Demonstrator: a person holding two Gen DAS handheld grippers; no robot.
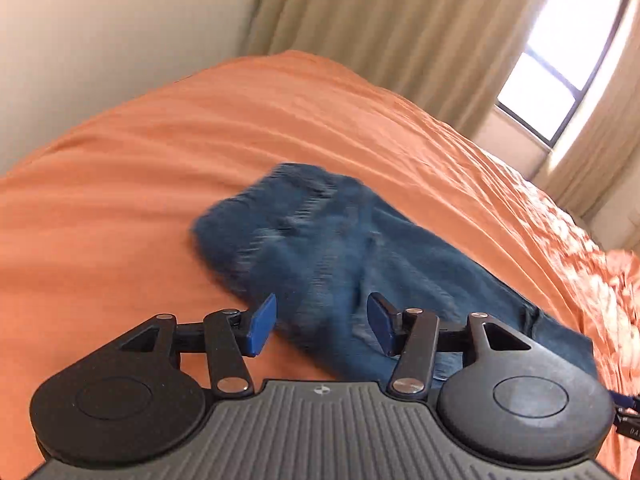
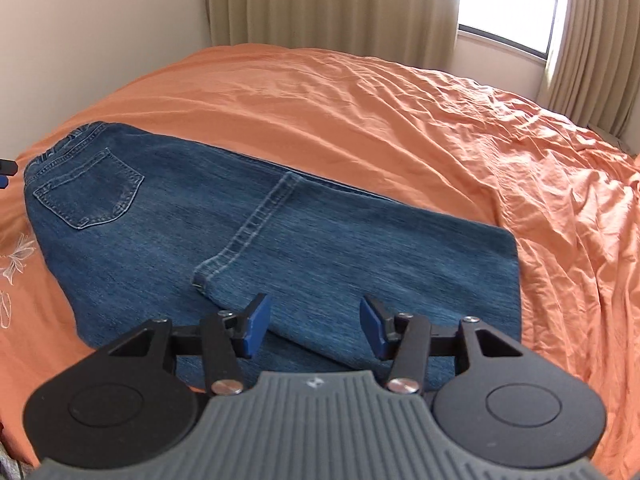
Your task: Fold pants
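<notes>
Blue jeans point(image 2: 248, 232) lie flat on the orange bedspread point(image 2: 400, 112), folded with the leg hem doubled back over the thigh, back pocket and waistband toward the left of the right wrist view. Right gripper point(image 2: 316, 330) hangs above the folded leg, jaws apart, nothing between the pads. Left gripper point(image 1: 322, 330) likewise released and empty over the blurred denim; curtains point(image 2: 332, 4) and window point(image 1: 560, 52) behind.

left gripper point(image 1: 322, 326) and right gripper point(image 2: 316, 326): jaws apart, empty.
</notes>
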